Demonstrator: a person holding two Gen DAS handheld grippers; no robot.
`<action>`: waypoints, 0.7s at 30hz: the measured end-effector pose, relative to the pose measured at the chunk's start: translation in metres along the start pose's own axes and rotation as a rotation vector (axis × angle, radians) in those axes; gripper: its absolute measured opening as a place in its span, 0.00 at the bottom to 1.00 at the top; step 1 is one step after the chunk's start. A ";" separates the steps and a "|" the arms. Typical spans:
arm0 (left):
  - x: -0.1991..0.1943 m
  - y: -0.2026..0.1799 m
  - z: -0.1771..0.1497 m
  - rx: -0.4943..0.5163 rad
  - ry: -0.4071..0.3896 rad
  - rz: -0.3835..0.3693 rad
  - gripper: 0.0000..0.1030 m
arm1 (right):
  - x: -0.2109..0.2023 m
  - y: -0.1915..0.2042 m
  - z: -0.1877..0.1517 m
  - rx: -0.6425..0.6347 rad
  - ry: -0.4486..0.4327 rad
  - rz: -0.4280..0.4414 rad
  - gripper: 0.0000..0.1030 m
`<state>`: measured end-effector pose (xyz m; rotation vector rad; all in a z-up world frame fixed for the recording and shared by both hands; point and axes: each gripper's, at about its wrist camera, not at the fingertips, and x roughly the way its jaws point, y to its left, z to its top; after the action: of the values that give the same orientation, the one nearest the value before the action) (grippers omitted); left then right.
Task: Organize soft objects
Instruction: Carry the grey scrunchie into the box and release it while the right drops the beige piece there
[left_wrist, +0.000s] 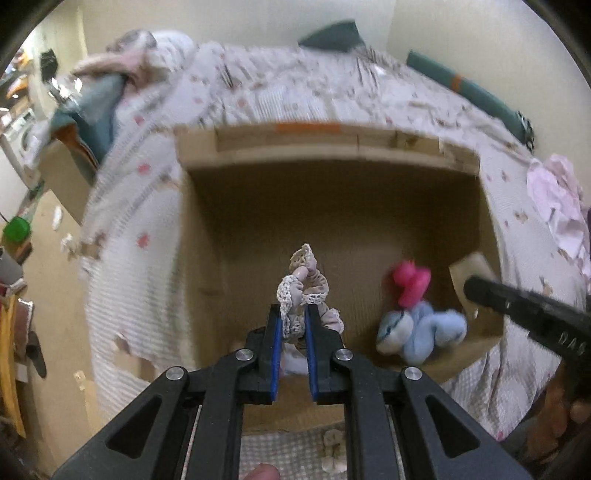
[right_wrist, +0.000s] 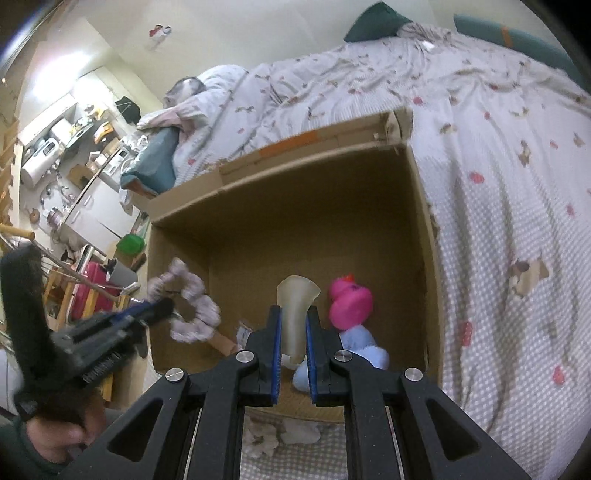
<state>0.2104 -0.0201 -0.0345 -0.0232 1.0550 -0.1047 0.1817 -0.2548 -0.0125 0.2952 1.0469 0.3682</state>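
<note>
Left gripper (left_wrist: 293, 314): I pinch the lace scrunchie (left_wrist: 304, 291) above the cardboard box (left_wrist: 332, 147).
Right gripper (right_wrist: 293, 314): I clamp a pale spongy piece (right_wrist: 297, 314), perhaps foam.
Box floor: pink duck (right_wrist: 349, 302) touching blue plush (right_wrist: 360, 345).
Beyond: bed quilt (right_wrist: 498, 184).

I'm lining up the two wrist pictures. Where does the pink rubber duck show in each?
Left wrist view: the pink rubber duck sits right of centre inside the brown cardboard box, above the blue plush toy.
Right wrist view: it lies just right of the right tool, low centre.
Shared landmark: the box's orange tape strip.
</note>
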 end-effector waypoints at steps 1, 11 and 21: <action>0.005 -0.001 -0.002 0.003 0.010 -0.004 0.10 | 0.004 0.000 -0.001 0.000 0.009 -0.002 0.13; 0.010 0.000 -0.010 0.039 -0.036 0.063 0.11 | 0.029 0.002 -0.006 -0.019 0.075 -0.043 0.13; 0.003 -0.003 -0.008 0.058 -0.074 0.060 0.61 | 0.028 0.001 -0.004 -0.012 0.049 -0.047 0.18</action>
<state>0.2047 -0.0227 -0.0406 0.0569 0.9772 -0.0797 0.1903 -0.2417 -0.0363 0.2517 1.0972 0.3409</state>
